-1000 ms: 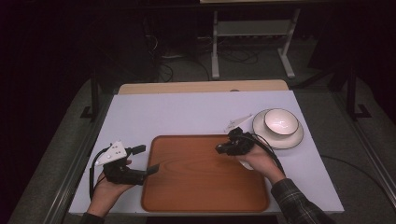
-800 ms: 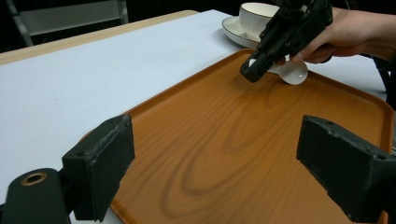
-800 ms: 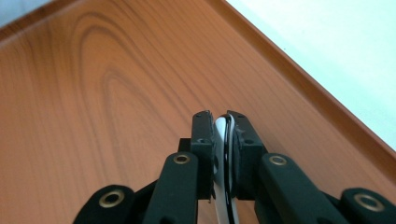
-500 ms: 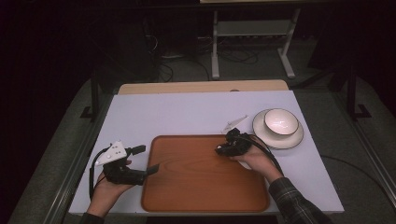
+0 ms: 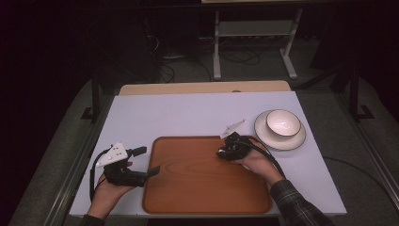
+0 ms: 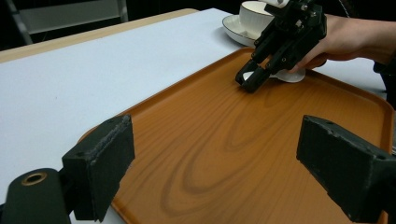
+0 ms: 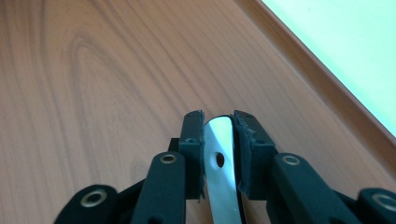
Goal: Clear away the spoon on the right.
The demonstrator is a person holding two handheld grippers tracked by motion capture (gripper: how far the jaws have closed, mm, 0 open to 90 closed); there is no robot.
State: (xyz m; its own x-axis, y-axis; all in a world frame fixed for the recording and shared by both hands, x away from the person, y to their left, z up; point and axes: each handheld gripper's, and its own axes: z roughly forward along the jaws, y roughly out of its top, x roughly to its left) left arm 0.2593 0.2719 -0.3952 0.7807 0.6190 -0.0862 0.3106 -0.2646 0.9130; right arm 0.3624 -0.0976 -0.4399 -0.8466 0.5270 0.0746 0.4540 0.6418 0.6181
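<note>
My right gripper points down at the far right part of the brown wooden tray. Between its jaws is the handle of a white spoon with a small hole in it. The jaws have just been opening, and the pads still lie against the handle's edges. In the left gripper view the right gripper touches the tray, and the spoon's white bowl rests near the tray's rim under the hand. My left gripper stands open at the tray's left edge with nothing between its jaws.
A white bowl sits on a white saucer on the pale tabletop, just right of the tray's far corner. Behind the table there are a metal stand and cables on the floor.
The right hand has shifted slightly toward the near left over the tray with the spoon. The left hand has stayed where it was.
</note>
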